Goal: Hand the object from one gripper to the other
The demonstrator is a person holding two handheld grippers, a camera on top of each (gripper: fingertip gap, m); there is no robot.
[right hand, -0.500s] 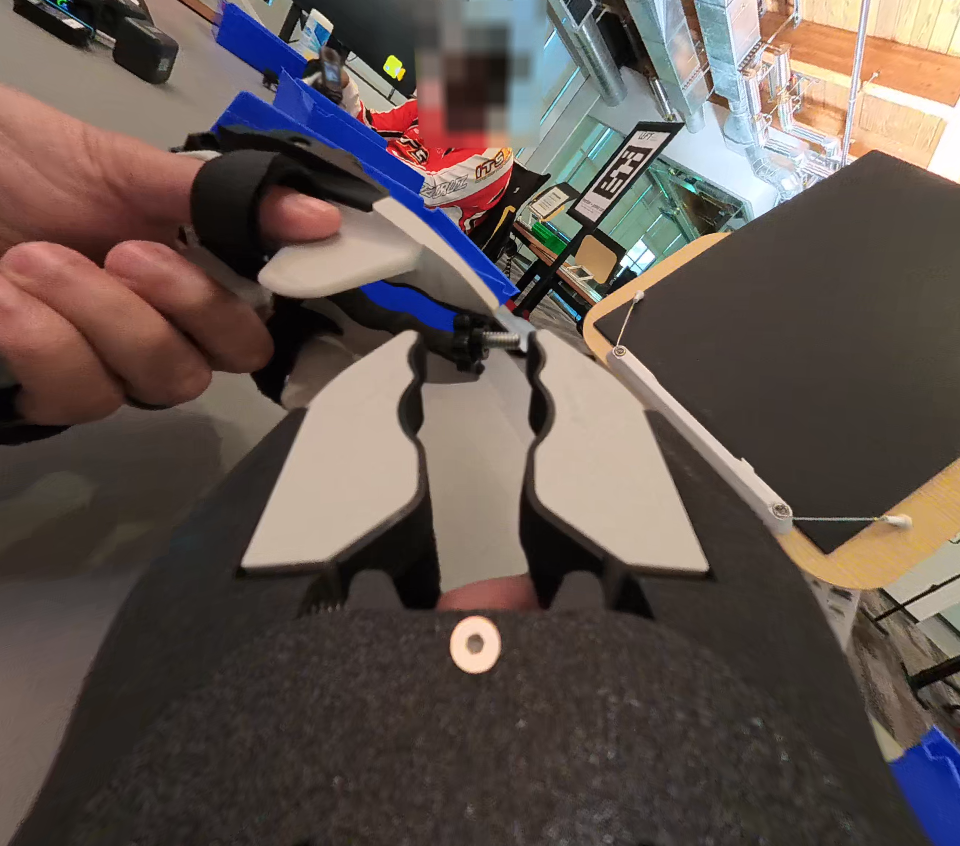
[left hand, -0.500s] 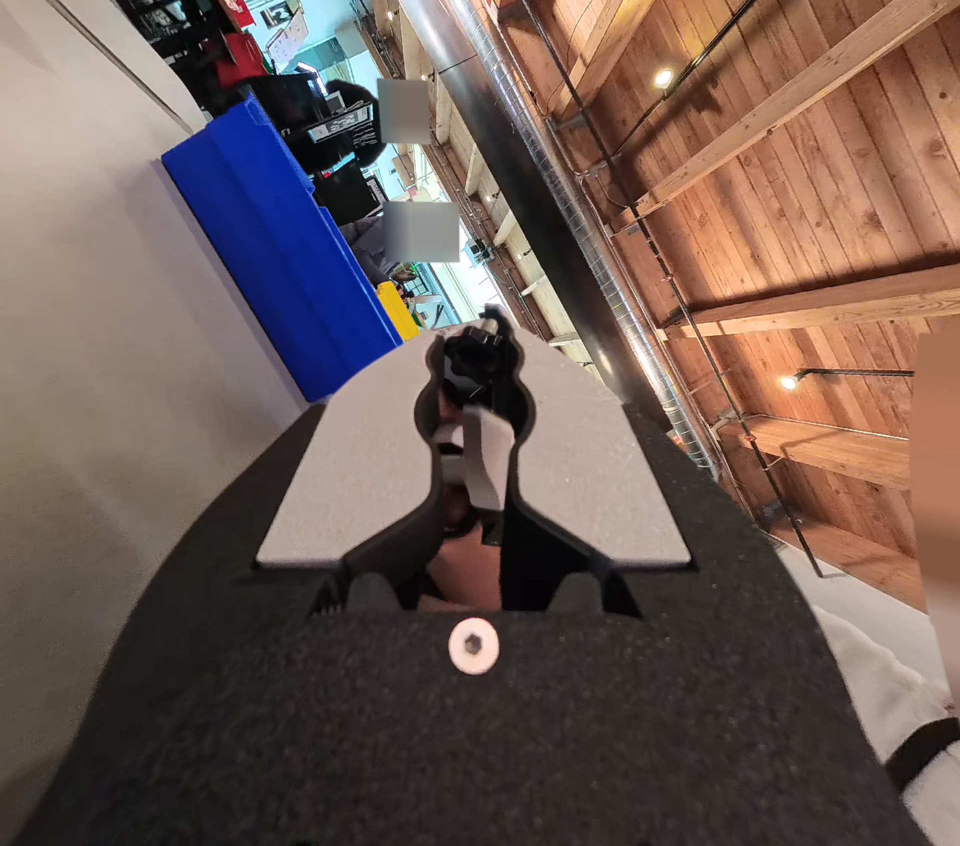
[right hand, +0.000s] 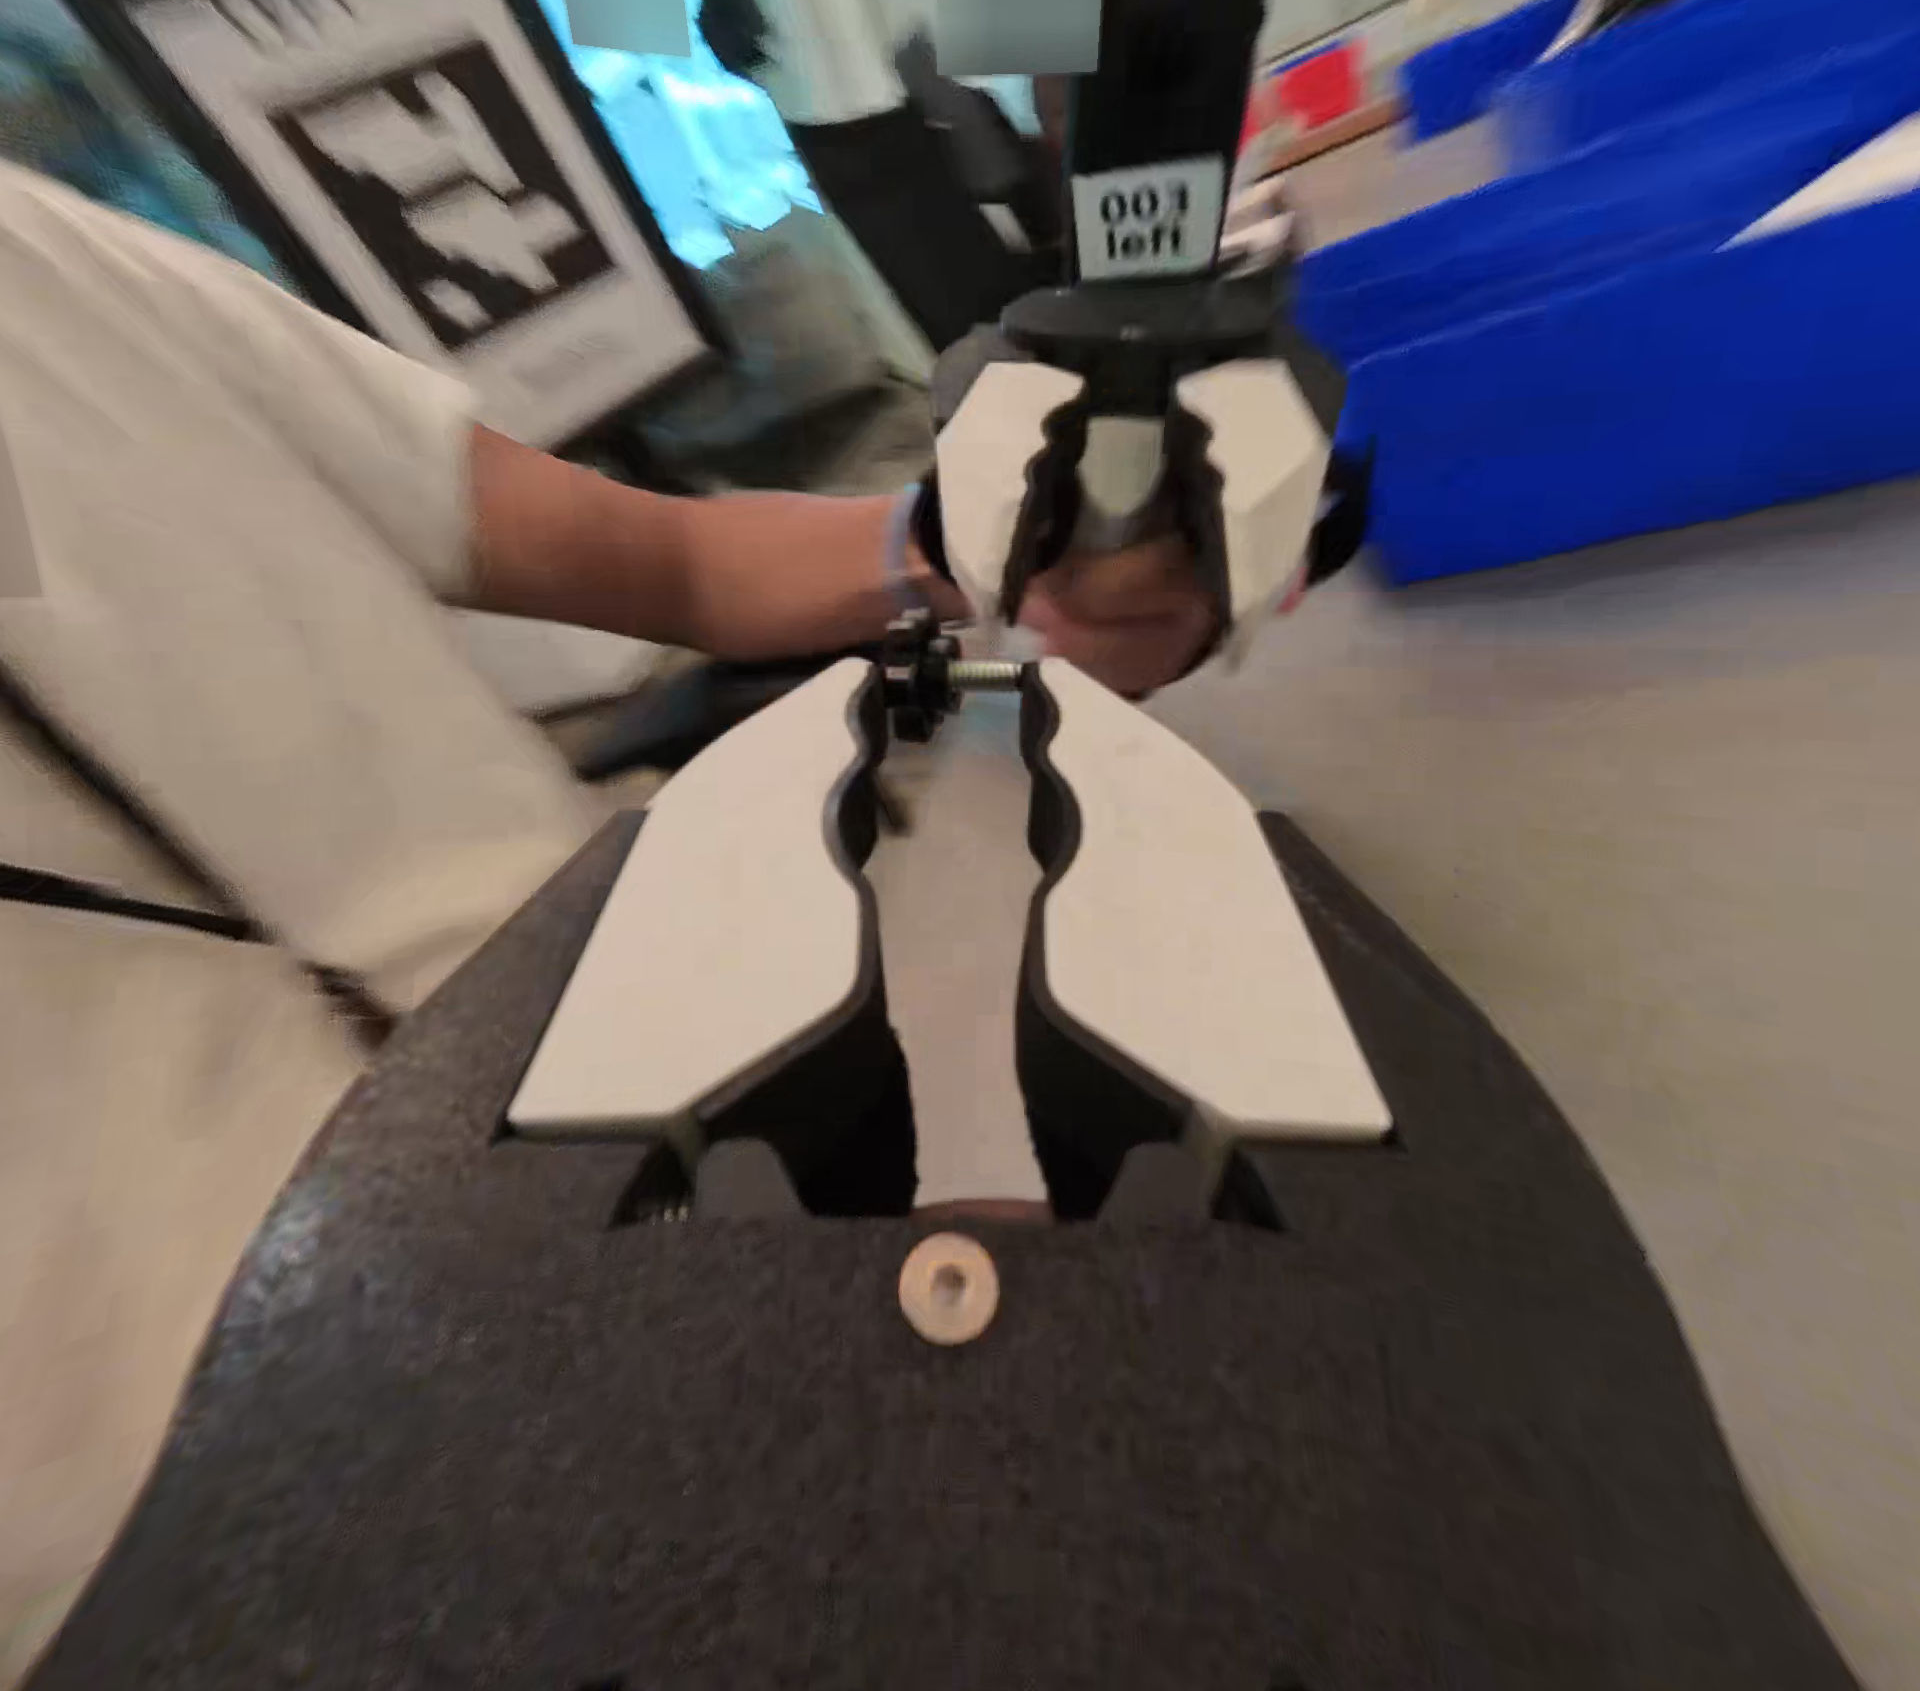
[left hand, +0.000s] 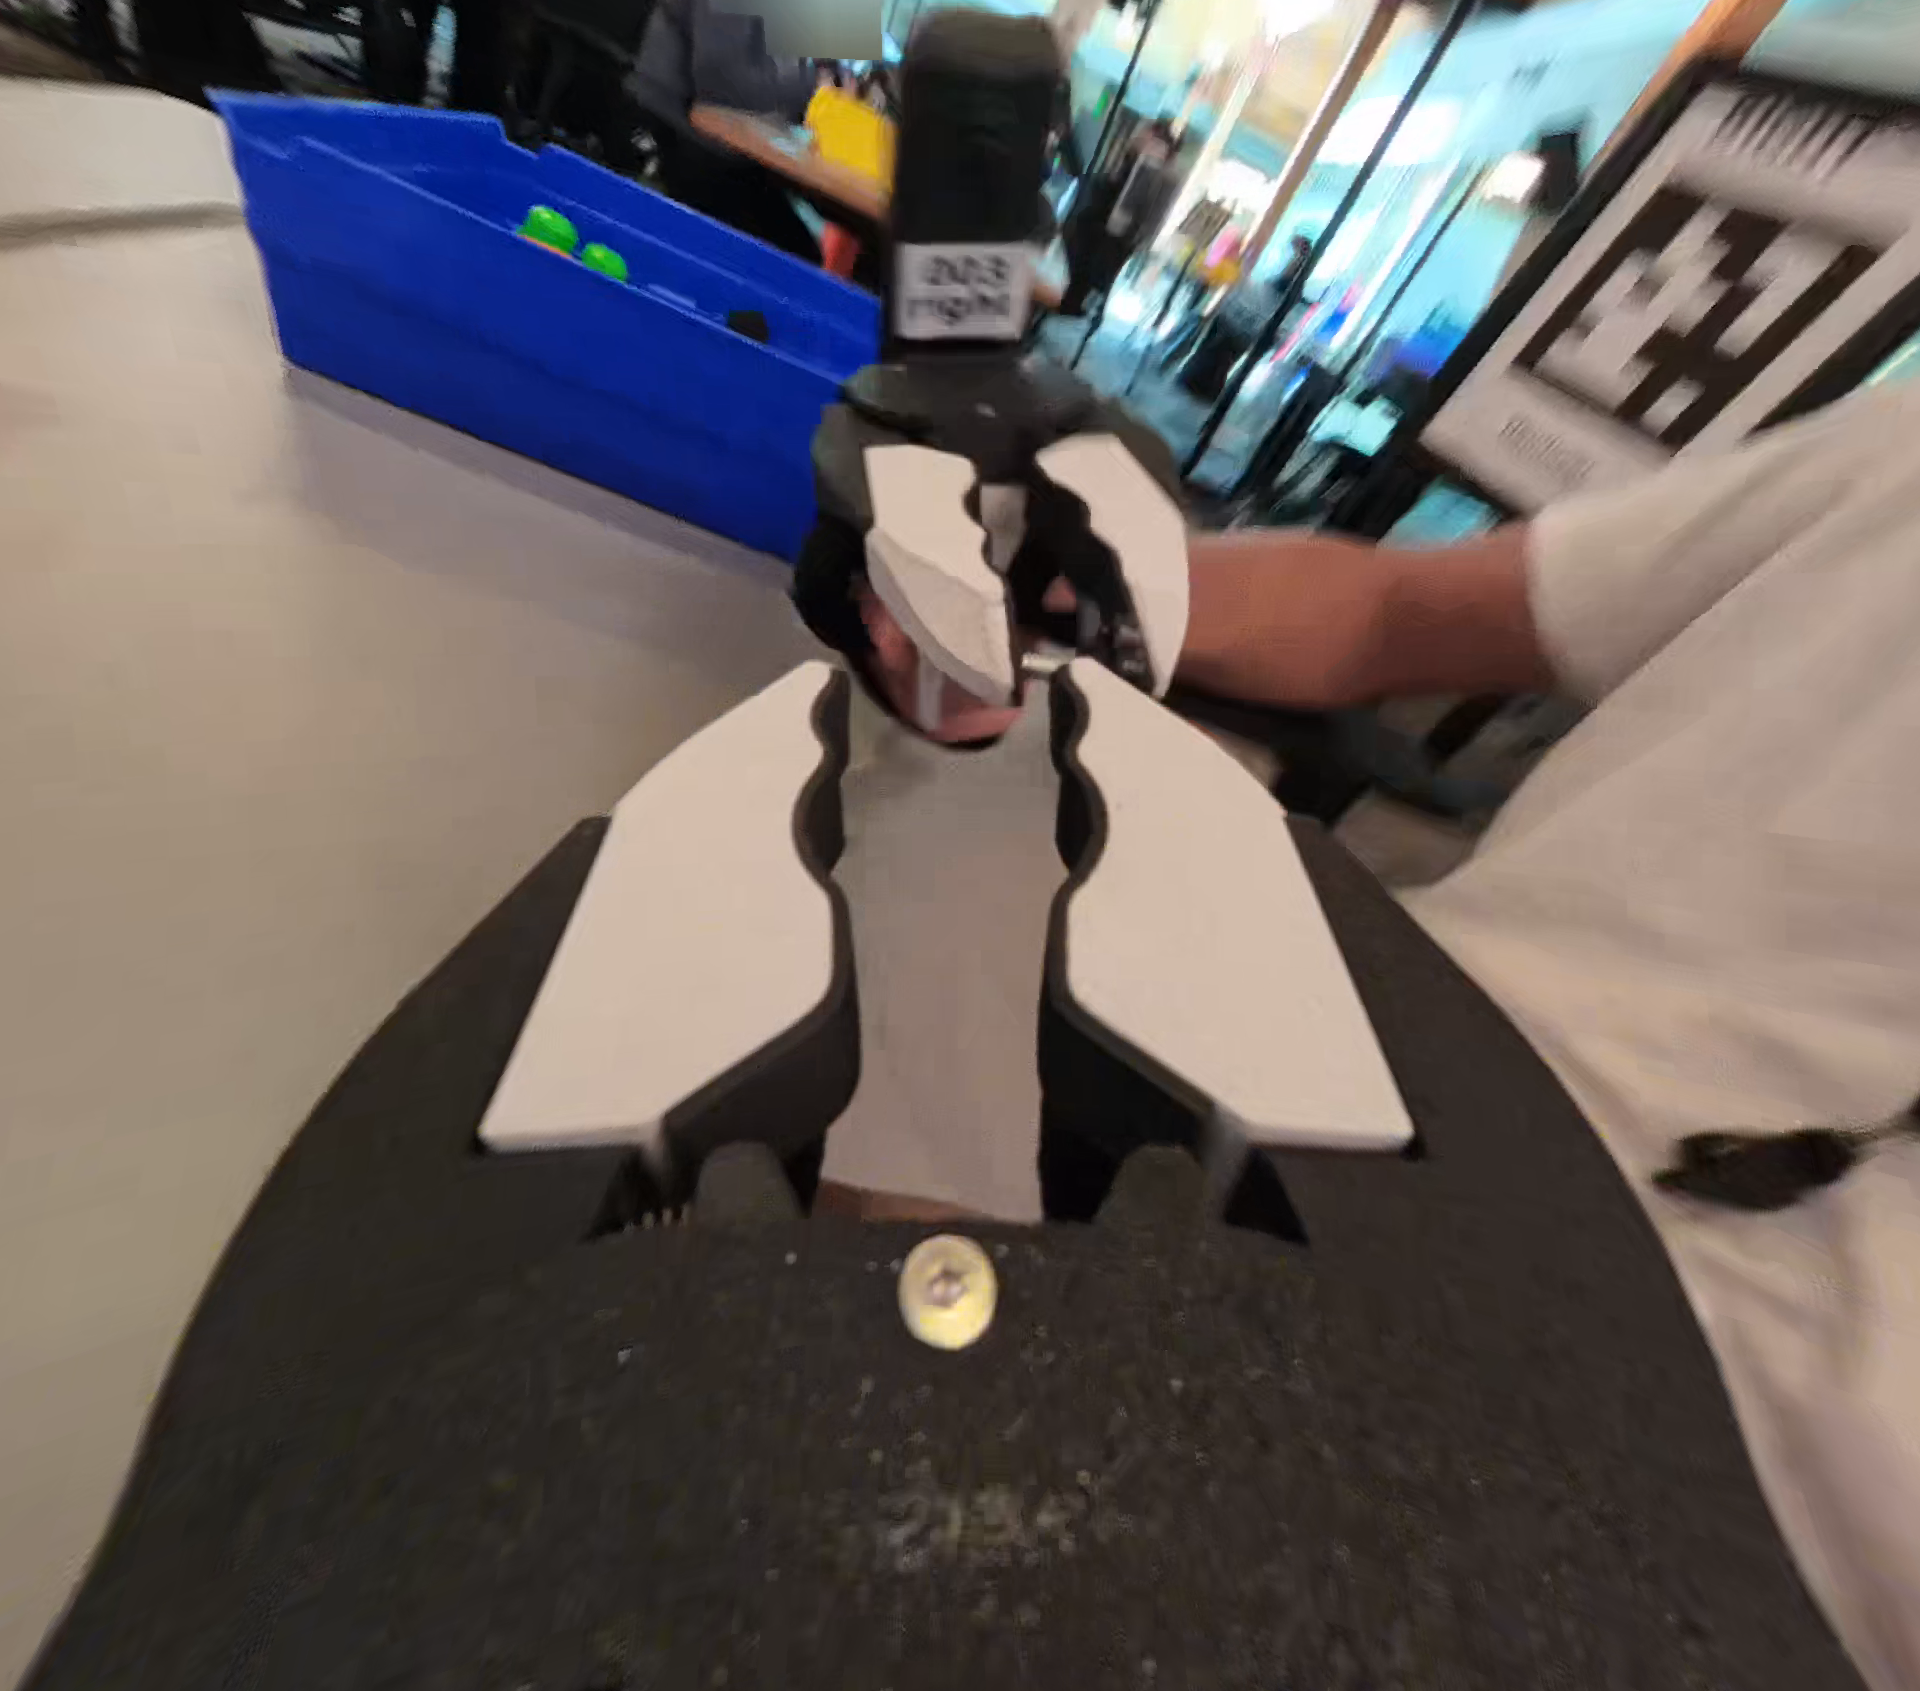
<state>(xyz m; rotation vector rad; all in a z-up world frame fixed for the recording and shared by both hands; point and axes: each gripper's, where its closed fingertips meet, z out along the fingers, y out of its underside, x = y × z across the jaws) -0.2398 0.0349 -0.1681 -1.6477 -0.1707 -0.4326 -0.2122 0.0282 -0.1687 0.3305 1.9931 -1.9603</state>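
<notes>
The object is a small black knob screw (right hand: 923,687) with a bare metal thread. My right gripper (right hand: 948,680) is shut on it: the knob sits against the left fingertip and the thread reaches to the right one. My left gripper (left hand: 945,685) is open and empty, its fingers spread wide. The two grippers face each other tip to tip just above the grey table (left hand: 208,602). In the left wrist view the right gripper (left hand: 1075,665) shows ahead, with the screw's tip (left hand: 1039,662) between its fingers. In the right wrist view the left gripper (right hand: 1117,613) shows open, held by a hand.
A blue bin (left hand: 499,353) holding green pieces (left hand: 551,228) stands on the table behind the grippers. More blue bins (right hand: 1662,394) show at the right. A framed black-and-white marker board (right hand: 395,166) stands behind the person's white-sleeved arm (right hand: 675,550). People are in the background.
Both grippers swung down from pointing upward to level, facing each other. The left gripper, shut on the knob screw before, has opened. The screw now sits in the right gripper.
</notes>
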